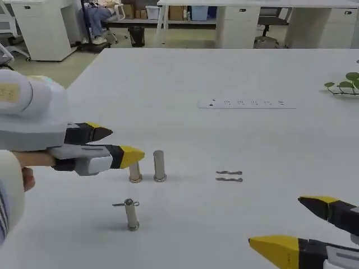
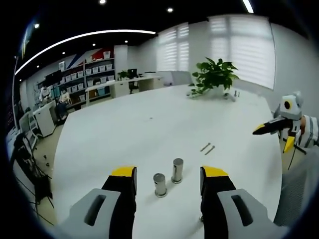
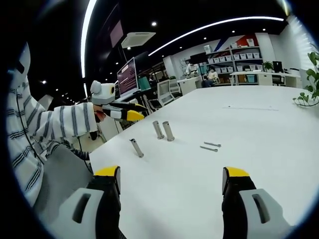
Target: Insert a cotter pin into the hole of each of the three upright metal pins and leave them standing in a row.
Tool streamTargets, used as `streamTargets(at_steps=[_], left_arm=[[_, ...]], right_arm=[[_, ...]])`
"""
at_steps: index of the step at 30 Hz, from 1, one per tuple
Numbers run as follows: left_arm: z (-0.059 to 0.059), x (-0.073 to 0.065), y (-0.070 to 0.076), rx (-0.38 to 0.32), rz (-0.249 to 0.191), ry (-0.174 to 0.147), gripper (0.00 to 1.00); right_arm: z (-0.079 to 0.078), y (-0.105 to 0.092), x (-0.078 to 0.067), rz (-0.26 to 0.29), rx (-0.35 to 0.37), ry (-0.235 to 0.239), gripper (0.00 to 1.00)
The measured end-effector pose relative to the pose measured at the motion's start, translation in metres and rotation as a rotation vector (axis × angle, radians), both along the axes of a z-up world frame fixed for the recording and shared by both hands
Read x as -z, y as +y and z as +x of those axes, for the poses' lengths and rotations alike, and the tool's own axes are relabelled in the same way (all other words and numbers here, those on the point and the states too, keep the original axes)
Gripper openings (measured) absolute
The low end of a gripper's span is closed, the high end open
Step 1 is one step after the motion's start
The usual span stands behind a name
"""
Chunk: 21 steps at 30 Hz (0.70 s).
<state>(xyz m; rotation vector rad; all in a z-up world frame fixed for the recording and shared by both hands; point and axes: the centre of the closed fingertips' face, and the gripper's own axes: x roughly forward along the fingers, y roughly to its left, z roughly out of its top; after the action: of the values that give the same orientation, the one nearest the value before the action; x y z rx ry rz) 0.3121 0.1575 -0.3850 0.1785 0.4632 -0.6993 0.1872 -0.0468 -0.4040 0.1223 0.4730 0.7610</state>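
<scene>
Three upright metal pins stand on the white table. Two stand side by side, pin and pin; the third pin, nearer me, carries a cotter pin through its top. Two loose cotter pins lie to the right. My left gripper hovers open just left of the pair, its lower jaw in front of one pin's top. In the left gripper view the pair stands between the open jaws. My right gripper is open at the bottom right, empty, facing the pins and the cotter pins.
A white power strip lies flat further back on the table. A small green plant sits at the right edge. Beyond the table's far edge are desks, cabinets and a seated person.
</scene>
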Motion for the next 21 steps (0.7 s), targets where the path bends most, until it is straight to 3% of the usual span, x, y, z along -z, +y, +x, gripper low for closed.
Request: streamTargets(at_steps=[7, 14, 21], left_arm=[[0.015, 0.017, 0.004, -0.022, 0.019, 0.022, 0.42], [0.023, 0.045, 0.007, -0.028, 0.054, 0.077, 0.39], [0.03, 0.058, 0.007, -0.018, 0.086, 0.092, 0.3]], right_arm=[[-0.001, -0.007, 0.012, 0.014, 0.031, 0.038, 0.82], [-0.005, -0.009, 0.011, 0.013, 0.035, 0.038, 0.81], [-0.007, -0.01, 0.013, 0.007, 0.034, 0.044, 0.8]])
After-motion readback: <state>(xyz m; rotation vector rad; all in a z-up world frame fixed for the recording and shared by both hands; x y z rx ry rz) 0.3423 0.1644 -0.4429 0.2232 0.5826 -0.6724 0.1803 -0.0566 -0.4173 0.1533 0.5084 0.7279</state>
